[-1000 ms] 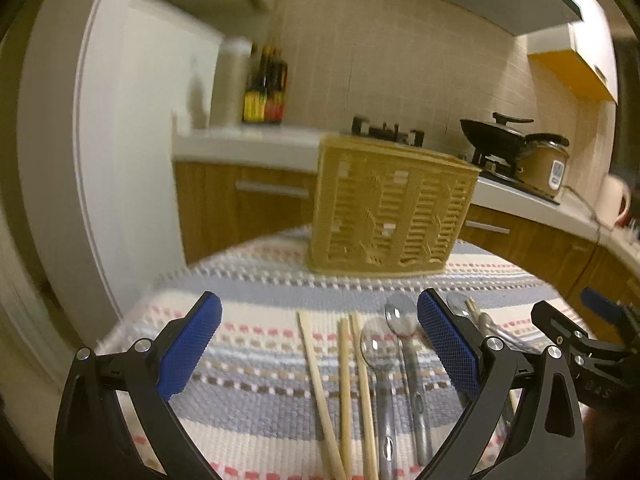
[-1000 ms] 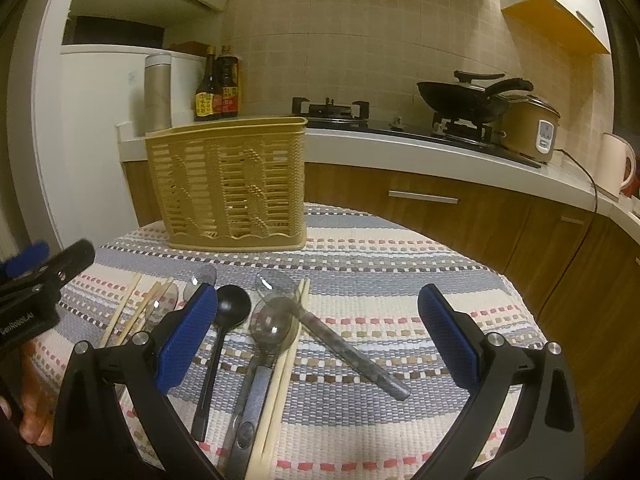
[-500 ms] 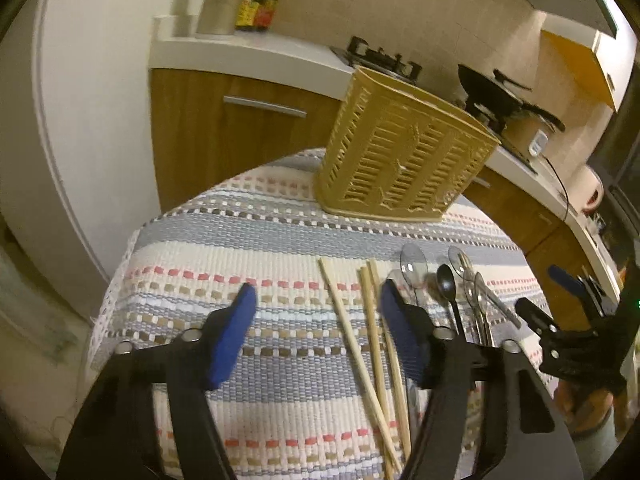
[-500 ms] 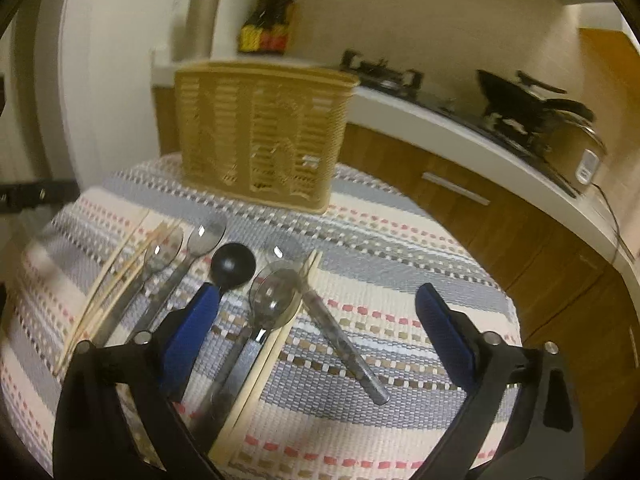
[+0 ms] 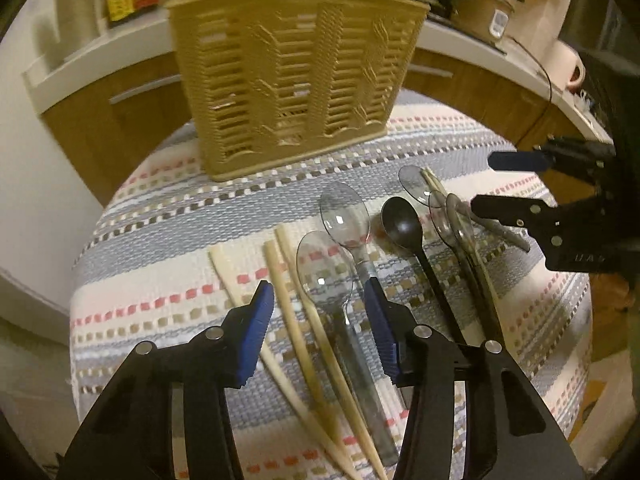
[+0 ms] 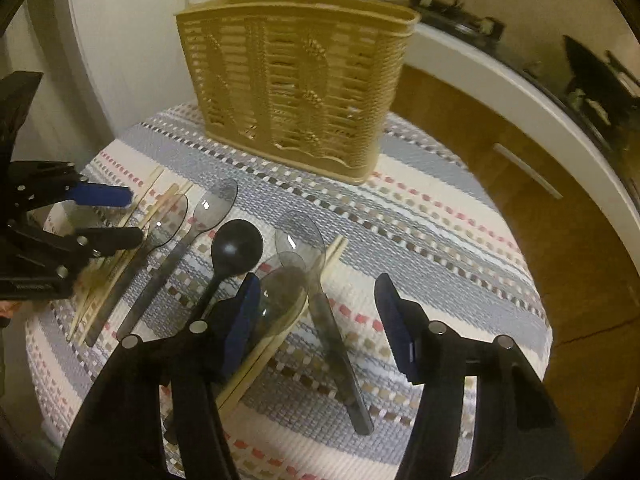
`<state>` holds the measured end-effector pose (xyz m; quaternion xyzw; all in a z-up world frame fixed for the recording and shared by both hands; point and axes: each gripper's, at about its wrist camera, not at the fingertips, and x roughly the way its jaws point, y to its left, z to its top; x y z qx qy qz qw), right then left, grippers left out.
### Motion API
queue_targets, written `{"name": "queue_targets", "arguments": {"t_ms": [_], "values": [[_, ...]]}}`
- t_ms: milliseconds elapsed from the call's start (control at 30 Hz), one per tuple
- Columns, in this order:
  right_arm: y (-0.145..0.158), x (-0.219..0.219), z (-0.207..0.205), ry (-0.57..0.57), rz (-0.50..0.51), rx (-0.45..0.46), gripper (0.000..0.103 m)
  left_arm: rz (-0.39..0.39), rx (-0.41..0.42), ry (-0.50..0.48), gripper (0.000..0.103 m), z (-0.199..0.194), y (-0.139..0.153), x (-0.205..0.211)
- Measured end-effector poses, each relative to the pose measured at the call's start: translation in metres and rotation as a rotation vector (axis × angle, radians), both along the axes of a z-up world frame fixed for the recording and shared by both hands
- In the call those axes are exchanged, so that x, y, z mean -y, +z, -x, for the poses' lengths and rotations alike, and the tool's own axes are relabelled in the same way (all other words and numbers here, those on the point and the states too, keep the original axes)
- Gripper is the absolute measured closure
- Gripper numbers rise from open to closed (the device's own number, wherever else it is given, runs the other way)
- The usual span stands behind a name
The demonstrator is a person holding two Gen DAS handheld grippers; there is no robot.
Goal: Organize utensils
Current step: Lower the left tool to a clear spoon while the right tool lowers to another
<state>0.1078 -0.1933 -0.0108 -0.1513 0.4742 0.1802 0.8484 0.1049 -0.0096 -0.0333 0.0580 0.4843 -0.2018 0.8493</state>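
Striped desk [image 5: 160, 240]: chopsticks [image 5: 298, 340] and clear spoon [image 5: 324, 276] lie between closing fingers of left gripper [image 5: 320, 320], ungripped. Right gripper [image 6: 316, 316], also closing, empty, straddles another clear spoon [image 6: 316, 280]. Slotted basket [image 5: 296, 76] behind.

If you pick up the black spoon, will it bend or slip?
The black spoon looks like thin plastic, so probably light and slightly bendy. Its slim, smooth handle might slip or twist in a grip. Lying flat on the woven tablecloth, it probably won't roll.
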Motion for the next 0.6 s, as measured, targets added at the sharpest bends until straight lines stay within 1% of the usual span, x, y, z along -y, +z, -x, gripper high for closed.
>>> {"name": "queue_targets", "arguments": {"t_ms": [33,100,200,267,333,367,467,500,533,600], "values": [[-0.001,-0.001,-0.004,0.007,-0.002,-0.020,0.049,-0.012,-0.003,0.000,0.058,-0.002,-0.001,0.002],[-0.003,0.001,-0.009,0.013,-0.040,-0.076,0.053,-0.029,-0.017,-0.007,0.062,-0.009,-0.003,0.006],[-0.006,0.009,-0.010,0.012,-0.123,-0.160,0.053,-0.051,-0.036,-0.016,0.067,-0.016,-0.007,0.011],[-0.010,0.012,-0.008,0.001,-0.179,-0.235,0.054,-0.069,-0.045,-0.019,0.070,-0.018,-0.011,0.016],[-0.014,0.012,-0.008,-0.015,-0.205,-0.290,0.055,-0.090,-0.053,-0.018,0.074,-0.021,-0.016,0.021],[-0.016,0.010,-0.009,-0.032,-0.205,-0.307,0.055,-0.095,-0.048,-0.019,0.075,-0.022,-0.017,0.023],[-0.022,0.007,-0.013,-0.088,-0.170,-0.318,0.055,-0.118,-0.044,-0.020,0.075,-0.023,-0.019,0.028],[-0.024,0.005,-0.014,-0.099,-0.172,-0.325,0.057,-0.128,-0.039,-0.022,0.075,-0.023,-0.020,0.029],[-0.025,0.004,-0.016,-0.109,-0.178,-0.335,0.061,-0.132,-0.036,-0.022,0.075,-0.023,-0.020,0.030],[-0.028,0.000,-0.020,-0.125,-0.174,-0.343,0.066,-0.130,-0.033,-0.024,0.077,-0.022,-0.019,0.030]]}}
